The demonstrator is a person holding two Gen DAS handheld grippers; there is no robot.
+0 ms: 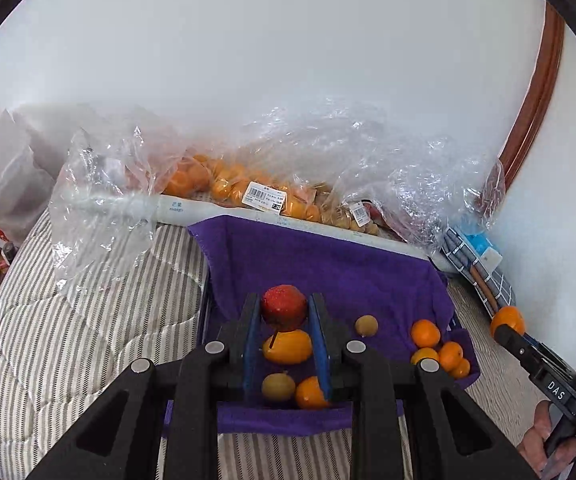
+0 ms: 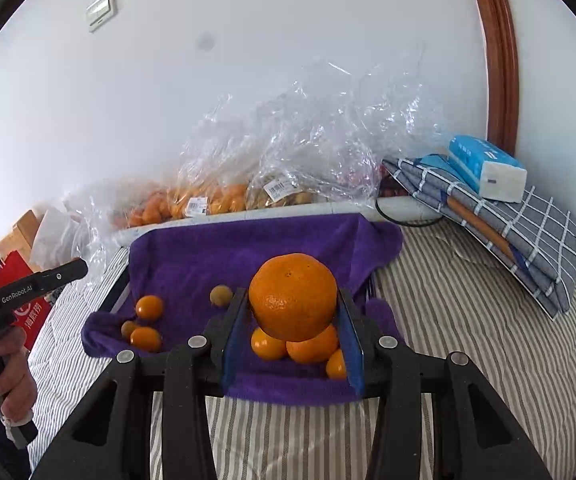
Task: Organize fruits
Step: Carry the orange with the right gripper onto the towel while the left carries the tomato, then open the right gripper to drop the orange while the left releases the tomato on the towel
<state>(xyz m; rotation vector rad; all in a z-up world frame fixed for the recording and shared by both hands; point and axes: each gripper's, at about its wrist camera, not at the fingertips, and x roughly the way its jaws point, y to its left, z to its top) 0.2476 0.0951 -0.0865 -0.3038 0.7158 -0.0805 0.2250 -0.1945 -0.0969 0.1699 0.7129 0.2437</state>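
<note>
My left gripper [image 1: 284,312] is shut on a red strawberry-like fruit [image 1: 284,306] and holds it above the purple towel-lined tray [image 1: 327,264]. Below it lie a yellow-orange oval fruit [image 1: 288,347], a brown round fruit [image 1: 278,386] and a small orange [image 1: 309,393]. My right gripper [image 2: 292,304] is shut on a large orange [image 2: 292,297] above the tray's right part [image 2: 248,248], over several small oranges [image 2: 311,346]. A second small group of oranges [image 2: 148,322] lies at the tray's left. The right gripper also shows in the left wrist view [image 1: 507,322].
Clear plastic bags with oranges [image 1: 224,184] and brown fruits [image 1: 343,212] lie along the wall behind the tray. Folded checked cloth [image 2: 507,220] with a blue tissue pack [image 2: 483,164] sits at the right. Striped bedding [image 1: 88,320] surrounds the tray.
</note>
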